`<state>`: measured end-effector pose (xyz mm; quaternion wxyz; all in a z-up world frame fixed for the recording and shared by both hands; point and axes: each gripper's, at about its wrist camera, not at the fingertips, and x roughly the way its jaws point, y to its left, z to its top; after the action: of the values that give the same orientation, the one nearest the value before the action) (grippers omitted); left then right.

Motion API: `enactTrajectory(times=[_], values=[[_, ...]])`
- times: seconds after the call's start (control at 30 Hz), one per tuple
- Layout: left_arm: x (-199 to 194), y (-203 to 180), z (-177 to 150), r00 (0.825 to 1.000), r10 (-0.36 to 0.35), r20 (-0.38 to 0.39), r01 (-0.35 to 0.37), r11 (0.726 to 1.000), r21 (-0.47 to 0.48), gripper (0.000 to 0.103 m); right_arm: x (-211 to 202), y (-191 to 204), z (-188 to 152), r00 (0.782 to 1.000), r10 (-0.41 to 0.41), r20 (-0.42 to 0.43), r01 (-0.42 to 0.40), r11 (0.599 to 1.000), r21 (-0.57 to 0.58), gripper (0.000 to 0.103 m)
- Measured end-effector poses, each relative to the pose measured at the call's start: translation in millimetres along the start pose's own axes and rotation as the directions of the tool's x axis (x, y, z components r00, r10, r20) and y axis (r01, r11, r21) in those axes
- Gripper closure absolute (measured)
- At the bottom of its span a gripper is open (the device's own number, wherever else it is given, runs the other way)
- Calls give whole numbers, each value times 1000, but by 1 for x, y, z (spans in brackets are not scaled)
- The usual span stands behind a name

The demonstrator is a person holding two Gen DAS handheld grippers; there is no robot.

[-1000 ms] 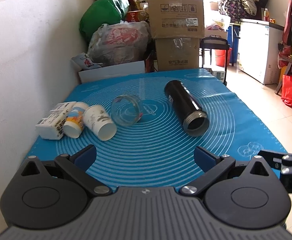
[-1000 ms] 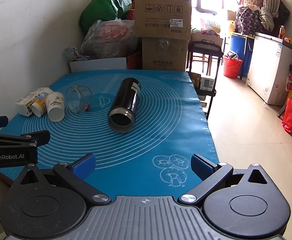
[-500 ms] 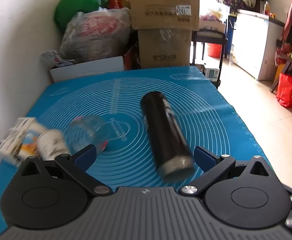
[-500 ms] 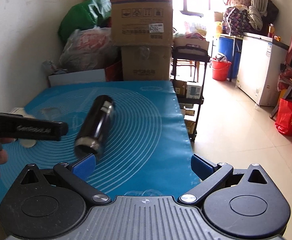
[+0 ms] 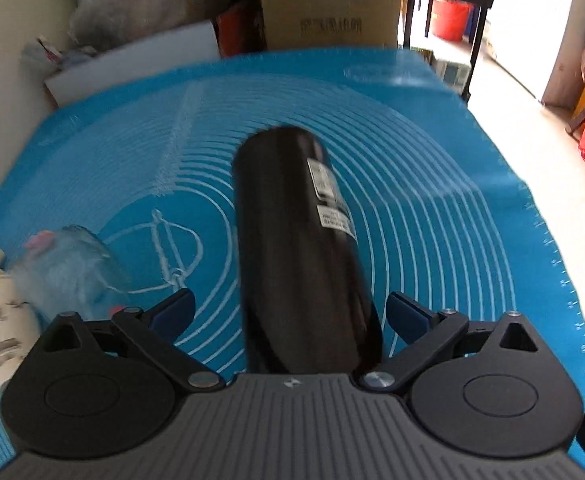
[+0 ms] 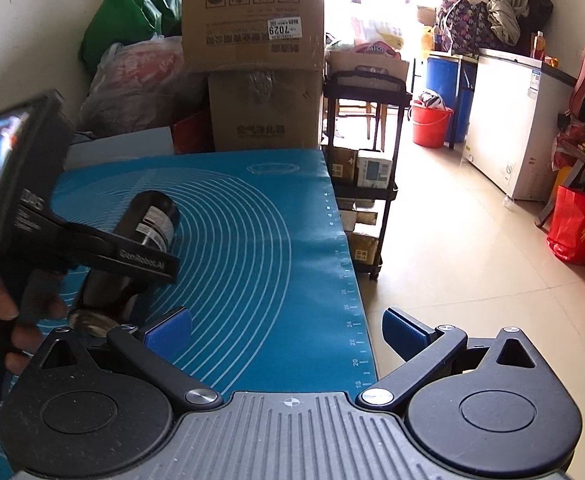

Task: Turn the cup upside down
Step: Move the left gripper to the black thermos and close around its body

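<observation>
A tall black cup (image 5: 296, 240) lies on its side on the blue mat (image 5: 452, 200), open mouth toward me. My left gripper (image 5: 288, 312) is open, its blue pads on either side of the cup's near end, not touching it. In the right wrist view the same black cup (image 6: 148, 224) lies at the left, partly hidden by the left gripper body (image 6: 32, 208) above it. My right gripper (image 6: 288, 328) is open and empty over the mat's right edge.
A clear glass cup (image 5: 68, 264), a white paper cup (image 5: 0, 320) and a carton lie at the mat's left edge by the wall. Cardboard boxes (image 6: 256, 64) and bags stand behind the table. A black trolley (image 6: 364, 152) and open floor are to the right.
My left gripper has moved forward and down until the black cup's near end lies between its open jaws. My right gripper has shifted right, toward the table's edge.
</observation>
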<state>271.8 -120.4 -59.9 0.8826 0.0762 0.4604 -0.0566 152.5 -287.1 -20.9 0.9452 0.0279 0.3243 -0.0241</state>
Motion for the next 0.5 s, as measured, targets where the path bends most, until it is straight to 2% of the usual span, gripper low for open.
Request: enactTrajectory(times=[0.03,0.07,0.27,0.4,0.5], values=[[4,0,1,1000,-14,-21,14,1000,8,22,2,0,-1,1000,2,-1,-2,1000,-1,0],[7,0,2,998,-36,-41,37,999,12,29,4,0,-1,1000,3,-3,-3,1000,-3,0],[4,4,2,997,-48,-54,48,999,7,32,6,0,-7,1000,7,-20,-7,1000,-5,0],[-5,5,-3,999,-12,-32,13,999,38,32,-1,-4,-9,1000,1,-15,-1,1000,-3,0],[-16,8,-8,999,-25,-21,26,999,37,33,-8,-6,-10,1000,-4,-8,4,1000,4,0]])
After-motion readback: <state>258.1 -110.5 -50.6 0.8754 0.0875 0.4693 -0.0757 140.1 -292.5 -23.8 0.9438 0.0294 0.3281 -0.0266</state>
